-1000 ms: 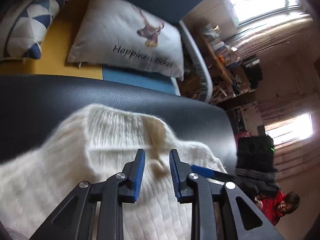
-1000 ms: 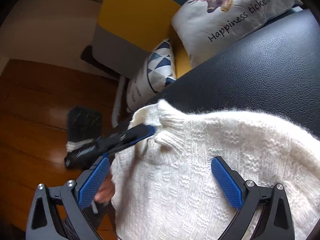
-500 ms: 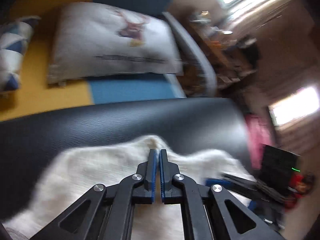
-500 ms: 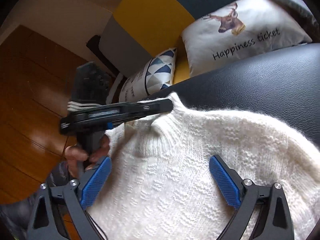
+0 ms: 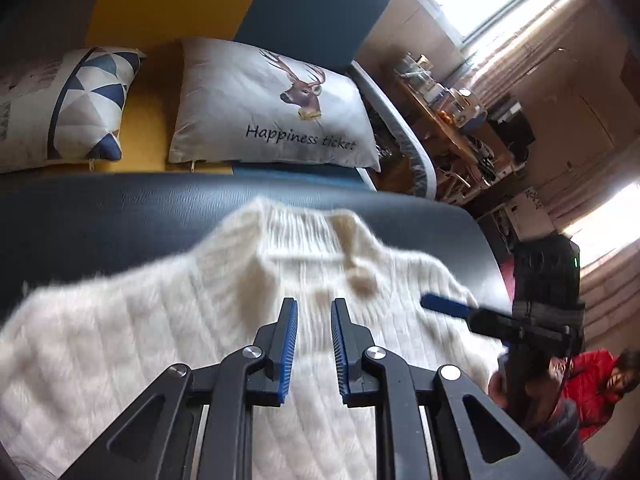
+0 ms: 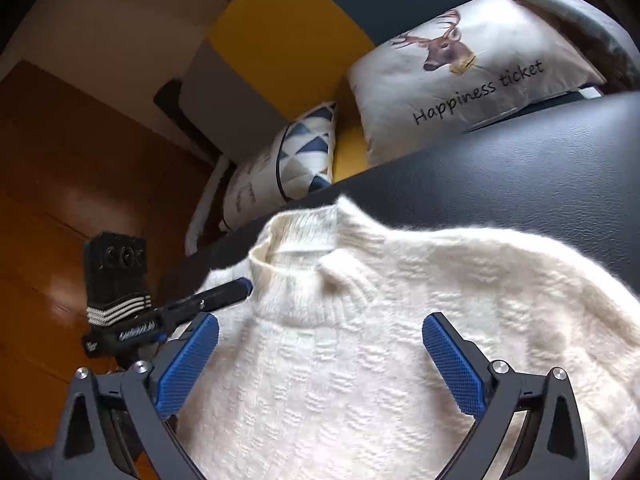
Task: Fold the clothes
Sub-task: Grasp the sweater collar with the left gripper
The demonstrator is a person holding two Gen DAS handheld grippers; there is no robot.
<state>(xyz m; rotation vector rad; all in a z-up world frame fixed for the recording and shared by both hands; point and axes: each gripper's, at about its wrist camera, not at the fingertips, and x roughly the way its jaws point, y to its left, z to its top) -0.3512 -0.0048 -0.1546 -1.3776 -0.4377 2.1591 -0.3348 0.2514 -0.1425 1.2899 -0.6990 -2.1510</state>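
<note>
A fluffy white knit sweater (image 5: 168, 340) lies spread on a black leather surface (image 5: 120, 216), its ribbed collar (image 5: 304, 232) pointing toward the sofa. My left gripper (image 5: 314, 308) hovers just below the collar, open by a narrow gap with nothing between its blue pads. In the right wrist view the same sweater (image 6: 400, 360) fills the foreground, collar (image 6: 316, 264) at centre. My right gripper (image 6: 320, 332) stands wide open over the chest area, holding nothing. The left gripper's tip (image 6: 230, 292) sits at the shoulder left of the collar.
A sofa (image 5: 168, 4) in yellow and blue behind the black surface carries a deer pillow (image 5: 272, 108) and a triangle-patterned pillow (image 5: 76, 100). Wooden floor (image 6: 60, 200) lies to the left. A person in red (image 5: 592, 376) sits low at the right, near cluttered shelves (image 5: 448, 96).
My left gripper, nearly shut at the collar half a second ago, has reopened and drawn back. The right gripper stayed wide open over the sweater.
</note>
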